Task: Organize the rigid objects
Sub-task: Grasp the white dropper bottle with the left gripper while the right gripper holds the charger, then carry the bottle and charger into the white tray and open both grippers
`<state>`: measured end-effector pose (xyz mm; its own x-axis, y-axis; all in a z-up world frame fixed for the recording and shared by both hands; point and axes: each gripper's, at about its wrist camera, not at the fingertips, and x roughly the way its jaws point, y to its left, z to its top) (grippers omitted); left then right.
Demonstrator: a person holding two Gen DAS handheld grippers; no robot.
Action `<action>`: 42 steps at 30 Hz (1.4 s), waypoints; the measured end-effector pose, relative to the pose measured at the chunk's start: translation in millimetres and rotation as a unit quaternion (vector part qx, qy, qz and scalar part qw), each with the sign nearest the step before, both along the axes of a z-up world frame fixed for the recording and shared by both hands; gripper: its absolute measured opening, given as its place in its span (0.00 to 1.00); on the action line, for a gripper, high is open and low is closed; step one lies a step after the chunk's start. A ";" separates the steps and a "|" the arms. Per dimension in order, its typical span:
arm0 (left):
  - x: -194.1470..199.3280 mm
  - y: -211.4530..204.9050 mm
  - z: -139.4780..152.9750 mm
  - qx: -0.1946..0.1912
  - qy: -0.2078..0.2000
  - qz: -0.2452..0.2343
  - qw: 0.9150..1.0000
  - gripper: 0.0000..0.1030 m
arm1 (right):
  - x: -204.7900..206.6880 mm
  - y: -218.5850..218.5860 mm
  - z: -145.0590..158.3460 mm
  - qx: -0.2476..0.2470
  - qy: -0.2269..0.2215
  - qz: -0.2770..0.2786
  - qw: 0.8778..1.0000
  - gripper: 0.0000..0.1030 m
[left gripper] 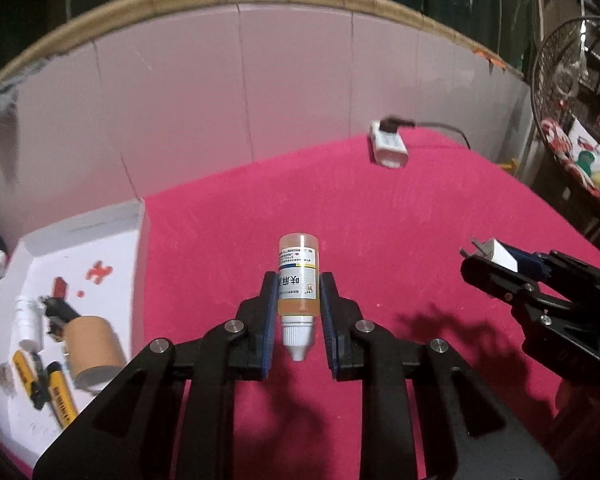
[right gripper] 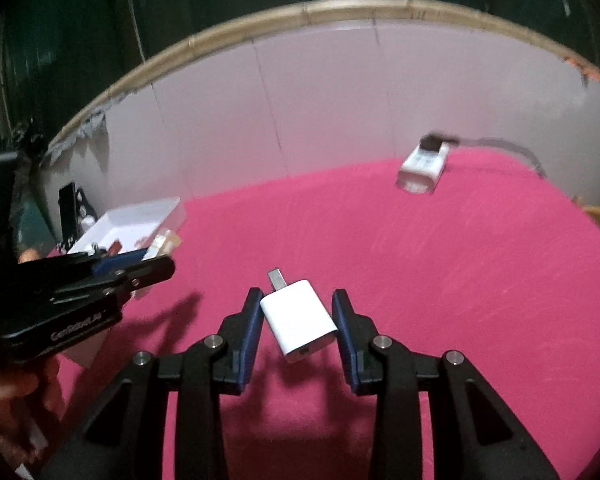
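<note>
My left gripper point(left gripper: 298, 284) is shut on a small bottle of orange liquid point(left gripper: 298, 276) with a white cap pointing back at the camera, held above the pink table. My right gripper point(right gripper: 298, 300) is shut on a white USB charger plug point(right gripper: 298, 320), prongs pointing forward. The right gripper with the plug also shows in the left wrist view point(left gripper: 496, 264), to the right. The left gripper shows at the left of the right wrist view point(right gripper: 100, 276). A white tray point(left gripper: 140, 216) at the left holds a cardboard roll point(left gripper: 94, 344), yellow lighters point(left gripper: 62, 392) and other small items.
A white power strip point(left gripper: 388, 144) with a black plug and cable lies at the far edge of the pink cloth point(left gripper: 380, 220). A pale tiled wall point(left gripper: 260, 80) stands behind. A fan point(left gripper: 580, 112) is at the right. The tray also shows in the right wrist view point(right gripper: 136, 220).
</note>
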<state>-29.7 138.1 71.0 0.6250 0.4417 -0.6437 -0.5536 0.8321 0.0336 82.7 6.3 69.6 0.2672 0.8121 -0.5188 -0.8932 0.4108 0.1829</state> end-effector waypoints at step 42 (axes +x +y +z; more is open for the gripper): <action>-110.4 -0.5 55.0 0.023 -0.089 0.086 0.992 0.19 | -80.5 -0.2 56.6 0.053 -0.088 0.046 0.994 0.33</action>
<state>-140.1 137.6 126.0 0.6399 0.5781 -0.5063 -0.6880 0.7245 -0.0422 2.2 6.1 126.3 0.2681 0.8847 -0.3815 -0.9482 0.3123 0.0579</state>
